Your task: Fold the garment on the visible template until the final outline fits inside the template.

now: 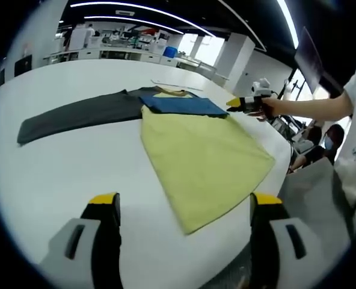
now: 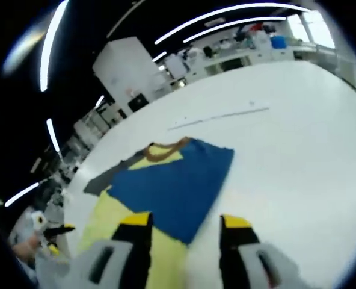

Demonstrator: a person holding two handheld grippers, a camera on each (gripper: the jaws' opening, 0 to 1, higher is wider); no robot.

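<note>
- Yellow-tipped jaws of the left hand-held gripper (image 1: pixel 185 208) rise spread apart in the left gripper view, holding nothing, above the near hem corner of the garment.
- Spread flat on the white desk (image 1: pixel 64 168) lies the garment (image 1: pixel 205 158): a yellow body, a blue panel (image 1: pixel 184 105) across its far end, and a dark grey sleeve (image 1: pixel 79 115) stretching away from the blue panel to the left.
- Beyond the blue panel, a brown collar (image 2: pixel 166 150) edges the neckline.
- Past the garment's far right corner, a person's hand (image 1: pixel 268 108) holds the right hand-held gripper (image 1: pixel 234 105), its yellow tip just beside the blue panel's corner.
- Seen in the right gripper view, that gripper's jaws stand spread, empty, over the blue panel's near edge.
- Farther across the desk from the collar runs a thin pale line (image 2: pixel 220 118).
</note>
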